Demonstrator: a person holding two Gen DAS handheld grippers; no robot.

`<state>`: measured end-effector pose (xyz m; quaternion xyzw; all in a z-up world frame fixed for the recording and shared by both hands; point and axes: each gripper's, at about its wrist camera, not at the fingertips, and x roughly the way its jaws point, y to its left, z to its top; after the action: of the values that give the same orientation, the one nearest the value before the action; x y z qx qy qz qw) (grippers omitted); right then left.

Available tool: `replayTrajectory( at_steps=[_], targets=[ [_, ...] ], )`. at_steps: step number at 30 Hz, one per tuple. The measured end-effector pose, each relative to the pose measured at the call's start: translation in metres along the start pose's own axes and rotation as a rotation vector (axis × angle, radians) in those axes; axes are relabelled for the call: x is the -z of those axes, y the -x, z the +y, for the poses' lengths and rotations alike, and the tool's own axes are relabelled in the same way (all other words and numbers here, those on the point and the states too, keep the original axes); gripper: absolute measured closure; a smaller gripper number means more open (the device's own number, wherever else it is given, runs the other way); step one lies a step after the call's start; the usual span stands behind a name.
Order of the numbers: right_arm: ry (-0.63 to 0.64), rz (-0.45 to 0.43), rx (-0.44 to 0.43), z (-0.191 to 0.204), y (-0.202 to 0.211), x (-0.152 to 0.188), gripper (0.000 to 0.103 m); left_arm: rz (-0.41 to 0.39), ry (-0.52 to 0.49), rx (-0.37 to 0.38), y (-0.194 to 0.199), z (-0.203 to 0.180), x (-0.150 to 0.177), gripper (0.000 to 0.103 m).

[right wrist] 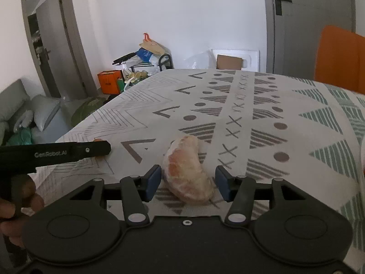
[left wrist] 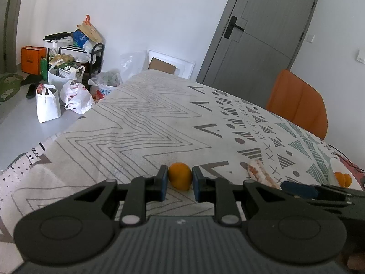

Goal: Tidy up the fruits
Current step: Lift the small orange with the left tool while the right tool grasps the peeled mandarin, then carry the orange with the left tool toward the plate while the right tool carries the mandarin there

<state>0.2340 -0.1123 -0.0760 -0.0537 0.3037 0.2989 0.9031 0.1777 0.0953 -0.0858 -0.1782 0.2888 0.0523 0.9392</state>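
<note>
A small orange [left wrist: 180,176] sits on the patterned tablecloth [left wrist: 141,123] between the blue pads of my left gripper [left wrist: 178,182]; the pads stand close on both sides, and I cannot tell if they touch it. A peeled pomelo segment [right wrist: 188,170] lies on the cloth between the pads of my open right gripper [right wrist: 188,181], touching the left pad, with a gap at the right pad. It also shows in the left wrist view [left wrist: 260,172]. Two more oranges [left wrist: 343,179] lie at the far right. The left gripper shows in the right wrist view [right wrist: 68,151].
An orange chair [left wrist: 298,102] stands at the table's right side. Bags and a cluttered rack [left wrist: 75,68] are on the floor beyond the left edge. A grey door [left wrist: 257,34] is behind the table. A sofa with cushions [right wrist: 20,118] is at the left.
</note>
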Motion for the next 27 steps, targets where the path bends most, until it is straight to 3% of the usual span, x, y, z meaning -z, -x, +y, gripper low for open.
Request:
replayTrajectory(
  at_steps=[8, 12, 17, 27],
  targets=[
    [0.051, -0.016, 0.010, 0.011, -0.007, 0.001, 0.048, -0.001, 0.001, 0.012, -0.004, 0.003, -0.002, 0.082],
    [0.037, -0.013, 0.013, 0.009, -0.005, 0.001, 0.060, 0.002, -0.010, -0.003, -0.002, 0.000, 0.000, 0.082],
    [0.013, -0.015, 0.005, 0.007, 0.008, 0.009, 0.064, 0.012, -0.019, -0.007, 0.004, -0.005, 0.000, 0.082],
    [-0.137, -0.053, 0.038, -0.031, 0.045, 0.024, 0.066, 0.018, -0.092, 0.034, 0.006, -0.042, 0.001, 0.082]
  ],
)
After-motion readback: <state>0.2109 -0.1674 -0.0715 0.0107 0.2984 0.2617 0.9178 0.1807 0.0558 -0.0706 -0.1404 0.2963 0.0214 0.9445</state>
